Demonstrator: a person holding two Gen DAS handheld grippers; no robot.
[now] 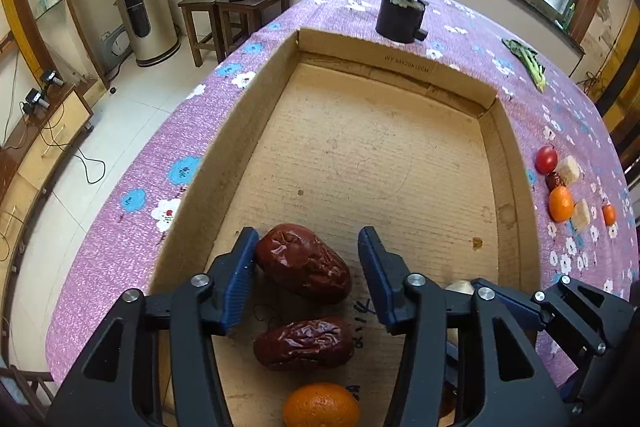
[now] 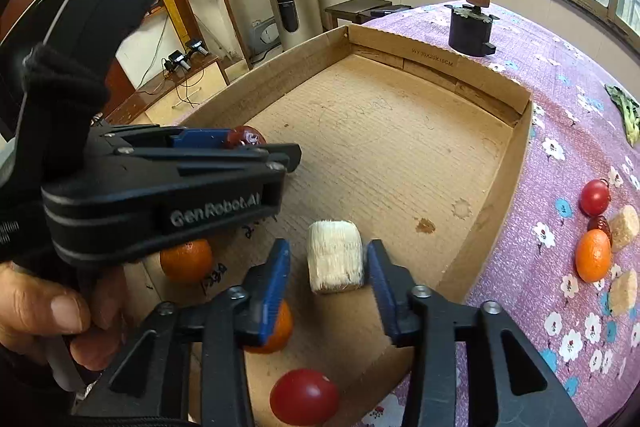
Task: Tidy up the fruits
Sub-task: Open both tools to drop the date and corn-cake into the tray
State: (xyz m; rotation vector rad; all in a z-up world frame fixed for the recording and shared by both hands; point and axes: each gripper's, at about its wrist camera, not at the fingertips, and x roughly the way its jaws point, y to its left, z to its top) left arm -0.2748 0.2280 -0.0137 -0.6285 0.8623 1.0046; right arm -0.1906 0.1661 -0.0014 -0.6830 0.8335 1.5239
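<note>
Tongs (image 2: 327,269) gape around block (image 2: 336,257) (box wall (image 2: 486,211) near).

- The right gripper (image 2: 326,267) is held over the cardboard box (image 2: 492,187) with its jaws spread
- A pale fibrous block (image 2: 335,257) is seen on the box floor between the blue pads (image 2: 276,291), the right pad just beside it
- A red tomato (image 2: 304,397) is seen nearer the camera, inside the box
- The left gripper (image 2: 240,147) is seen at the box's left side, a dark red fruit (image 2: 246,137) showing at its tip
</note>
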